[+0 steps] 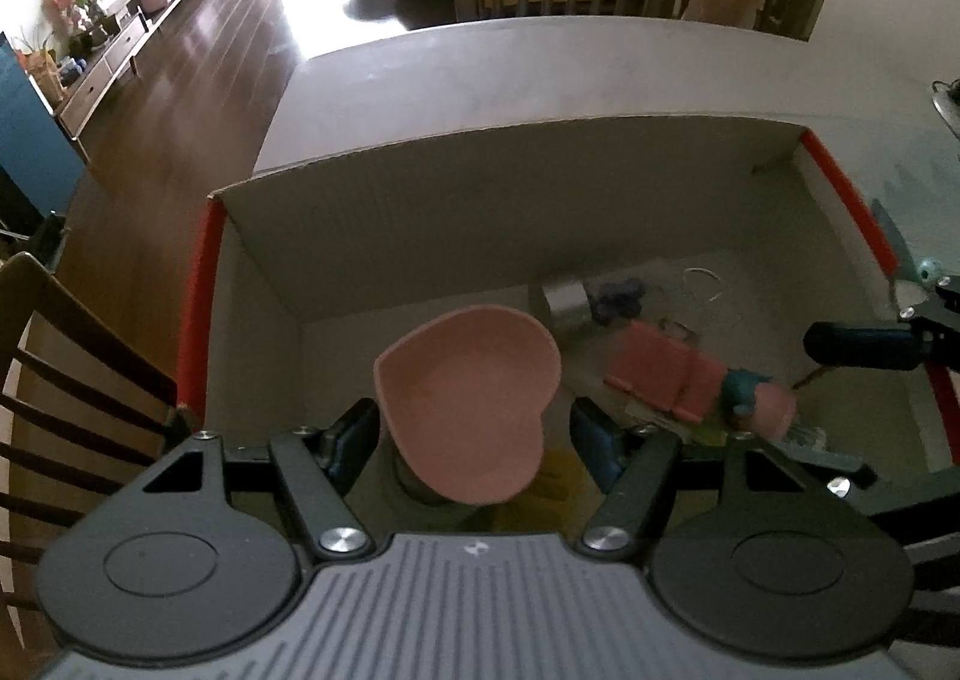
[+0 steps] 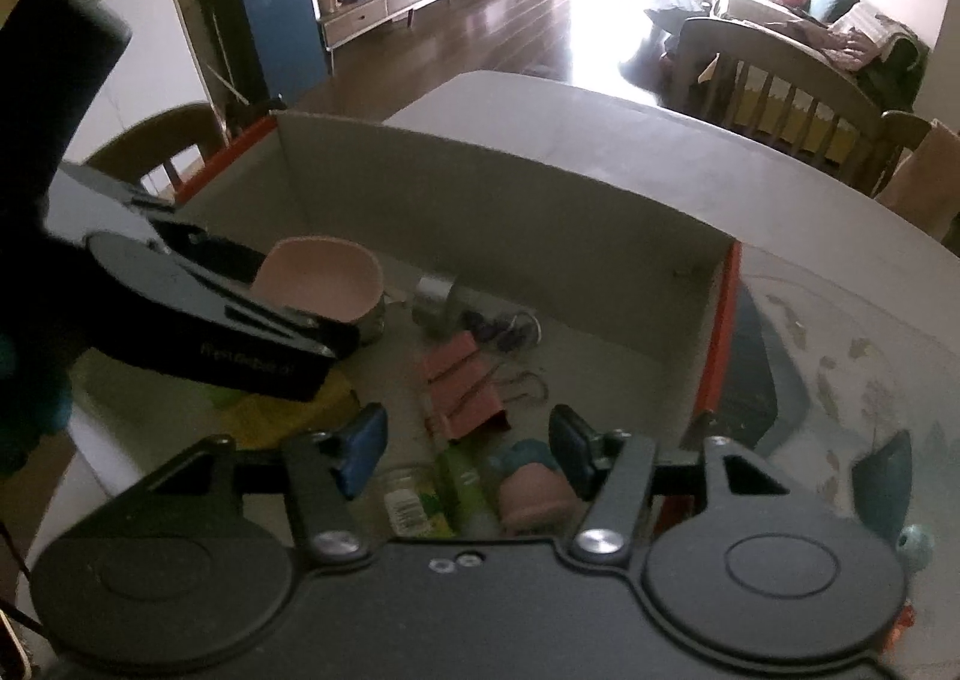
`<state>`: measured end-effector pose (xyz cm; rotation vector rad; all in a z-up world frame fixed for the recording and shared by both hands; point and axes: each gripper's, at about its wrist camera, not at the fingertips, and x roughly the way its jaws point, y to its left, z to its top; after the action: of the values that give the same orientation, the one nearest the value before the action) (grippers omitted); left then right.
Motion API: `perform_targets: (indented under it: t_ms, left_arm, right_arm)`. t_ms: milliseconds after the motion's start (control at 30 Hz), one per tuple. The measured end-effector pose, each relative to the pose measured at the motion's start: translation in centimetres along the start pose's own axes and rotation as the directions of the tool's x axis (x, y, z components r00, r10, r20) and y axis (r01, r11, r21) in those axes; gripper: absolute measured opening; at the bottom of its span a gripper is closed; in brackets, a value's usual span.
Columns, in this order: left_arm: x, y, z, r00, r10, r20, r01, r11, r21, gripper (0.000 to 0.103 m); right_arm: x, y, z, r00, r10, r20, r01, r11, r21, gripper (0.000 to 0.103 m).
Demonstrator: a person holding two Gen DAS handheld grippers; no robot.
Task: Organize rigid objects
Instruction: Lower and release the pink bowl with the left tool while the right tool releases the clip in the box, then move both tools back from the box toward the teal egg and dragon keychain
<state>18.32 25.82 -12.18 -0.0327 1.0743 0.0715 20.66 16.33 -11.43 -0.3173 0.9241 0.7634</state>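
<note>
An open cardboard box (image 1: 480,200) with red edges stands on the table and I look down into it. My left gripper (image 1: 471,437) hangs over its left part with a pink heart-shaped dish (image 1: 468,404) between the pads. The left pad lies at the dish's rim, while the right pad shows a gap. The dish (image 2: 318,284) sits tilted on a round tin. My right gripper (image 2: 467,449) is open above a small labelled jar (image 2: 408,500), a green tube (image 2: 462,482) and a pink-and-teal toy (image 2: 534,491).
On the box floor lie pink binder clips (image 1: 660,374), a silver cylinder (image 1: 567,305), a purple item (image 1: 618,299) and something yellow (image 2: 288,410). The grey table (image 1: 540,74) stretches behind the box. One wooden chair (image 1: 60,350) stands at the left, others beyond the far edge.
</note>
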Motion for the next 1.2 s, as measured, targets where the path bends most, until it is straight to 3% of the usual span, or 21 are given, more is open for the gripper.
perform_targets:
  t_ms: [600, 933, 1033, 1067, 1133, 1200]
  left_arm:
    - [-7.2, -1.3, -0.3, 0.990, -0.015, 0.140, 0.016, 1.000, -0.011, 0.070]
    - [-11.2, -2.9, -1.0, 0.972, 0.003, 0.233, 0.002, 1.000, -0.023, 0.070]
    - [-12.1, -3.6, -1.2, 0.967, -0.003, 0.254, 0.009, 1.000, -0.023, 0.070]
    - [-12.3, -3.9, -1.3, 0.966, -0.004, 0.259, 0.011, 1.000, -0.022, 0.070]
    - [-12.8, -4.5, -1.4, 0.963, -0.009, 0.269, 0.016, 1.000, -0.024, 0.080]
    - [-13.2, -5.0, -1.6, 0.960, -0.021, 0.280, 0.029, 0.999, -0.023, 0.081]
  right_arm:
    - [-6.5, 0.4, -1.0, 0.992, 0.037, 0.118, -0.041, 0.999, 0.028, 0.065]
    - [-10.8, -0.8, -2.1, 0.976, 0.056, 0.210, -0.069, 0.996, 0.057, 0.073]
    - [-11.9, -1.2, -2.7, 0.969, 0.060, 0.238, -0.076, 0.995, 0.058, 0.079]
    - [-12.3, -1.2, -2.9, 0.968, 0.060, 0.245, -0.077, 0.995, 0.061, 0.082]
    - [-13.0, -1.6, -3.4, 0.964, 0.070, 0.256, -0.089, 0.994, 0.062, 0.084]
    - [-13.6, -1.9, -3.9, 0.962, 0.077, 0.263, -0.097, 0.993, 0.064, 0.084]
